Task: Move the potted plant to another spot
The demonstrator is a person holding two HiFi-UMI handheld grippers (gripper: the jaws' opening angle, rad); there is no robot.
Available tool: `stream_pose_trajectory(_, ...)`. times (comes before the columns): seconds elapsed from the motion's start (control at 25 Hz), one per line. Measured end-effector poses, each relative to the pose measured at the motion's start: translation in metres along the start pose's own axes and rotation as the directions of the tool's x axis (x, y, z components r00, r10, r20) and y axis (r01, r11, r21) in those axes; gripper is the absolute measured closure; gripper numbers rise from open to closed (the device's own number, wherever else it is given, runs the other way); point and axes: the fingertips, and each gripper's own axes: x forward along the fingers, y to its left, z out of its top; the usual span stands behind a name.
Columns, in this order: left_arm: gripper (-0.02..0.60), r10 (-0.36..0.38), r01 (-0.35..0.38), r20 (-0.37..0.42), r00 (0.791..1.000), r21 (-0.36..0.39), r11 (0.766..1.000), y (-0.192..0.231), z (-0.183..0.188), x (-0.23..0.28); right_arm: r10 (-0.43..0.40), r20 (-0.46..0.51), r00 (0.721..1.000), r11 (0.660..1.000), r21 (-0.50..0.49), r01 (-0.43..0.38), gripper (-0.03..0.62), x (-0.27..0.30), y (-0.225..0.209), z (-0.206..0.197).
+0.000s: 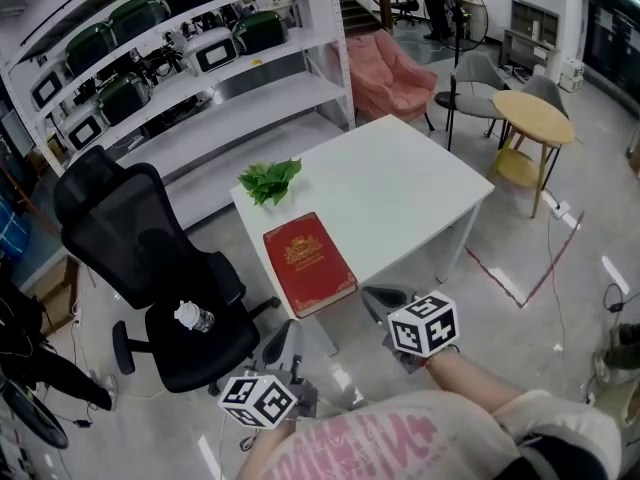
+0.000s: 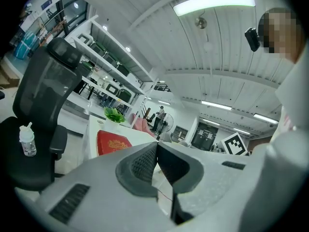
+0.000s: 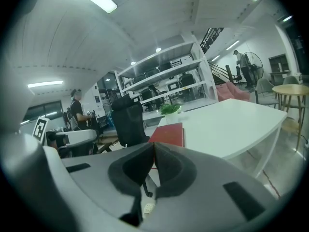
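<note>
The potted plant point(image 1: 268, 181), a small bunch of green leaves, stands at the far left corner of the white table point(image 1: 420, 188). It also shows far off in the left gripper view point(image 2: 114, 115) and the right gripper view point(image 3: 170, 109). A red book point(image 1: 308, 263) lies on the table's near corner, between the plant and me. My left gripper point(image 1: 284, 346) is held low off the table's near edge, jaws shut and empty point(image 2: 156, 147). My right gripper point(image 1: 386, 300) hovers just off the near edge beside the book, shut with nothing in it point(image 3: 153, 148).
A black office chair point(image 1: 150, 258) with a small water bottle point(image 1: 193, 317) on its seat stands left of the table. White shelving point(image 1: 200, 58) runs behind. A pink armchair point(image 1: 395, 73) and a round wooden table point(image 1: 535, 118) are at the back right.
</note>
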Motion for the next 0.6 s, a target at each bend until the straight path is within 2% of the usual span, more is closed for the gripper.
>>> stream_pose_trajectory(0.6,0.578,-0.011,0.011,-0.011,1.0,0.009,1.0,-0.0026,-0.0009,0.008,0.003,0.0,1.0,1.0,0.006,-0.003,0.586,-0.0003,-0.0045,0.0015)
